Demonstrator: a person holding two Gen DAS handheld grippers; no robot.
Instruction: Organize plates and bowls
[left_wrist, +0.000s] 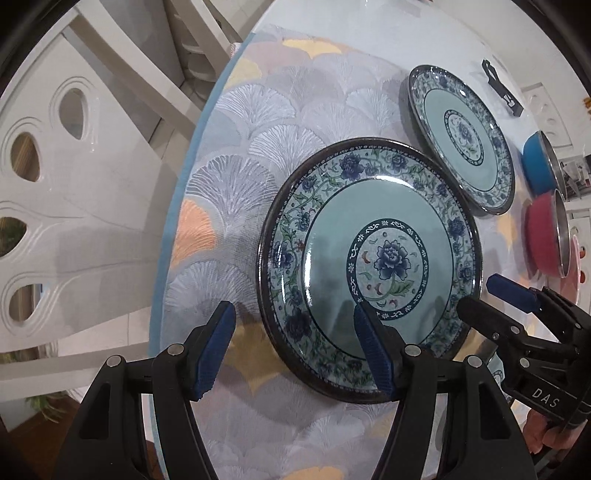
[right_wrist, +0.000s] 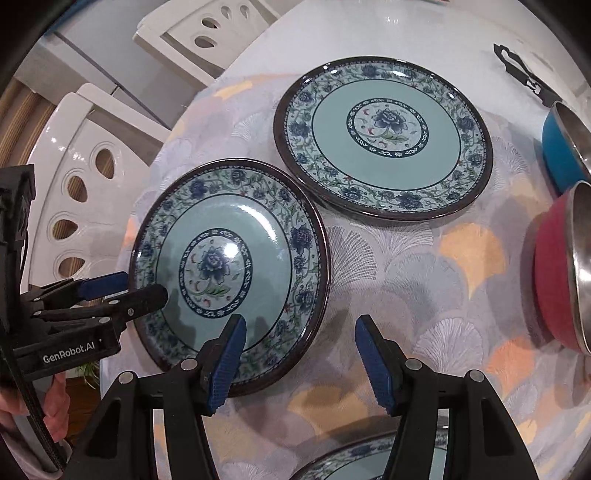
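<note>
A teal plate with blue flowers (left_wrist: 369, 266) lies near the table's edge; it also shows in the right wrist view (right_wrist: 229, 273). My left gripper (left_wrist: 295, 347) is open and straddles its near rim. My right gripper (right_wrist: 299, 362) is open and straddles the same plate's other rim; it shows in the left wrist view (left_wrist: 480, 299). A second matching plate (left_wrist: 461, 140) lies farther back, also seen in the right wrist view (right_wrist: 384, 136). A blue bowl (right_wrist: 561, 147) and a red bowl (right_wrist: 554, 266) stand at the right. A third plate (right_wrist: 369, 461) peeks in at the bottom.
The round table (left_wrist: 258, 122) carries a fan-pattern cloth. White chairs (left_wrist: 55, 166) stand close to its edge. A black clip-like object (right_wrist: 524, 74) lies at the far right of the table.
</note>
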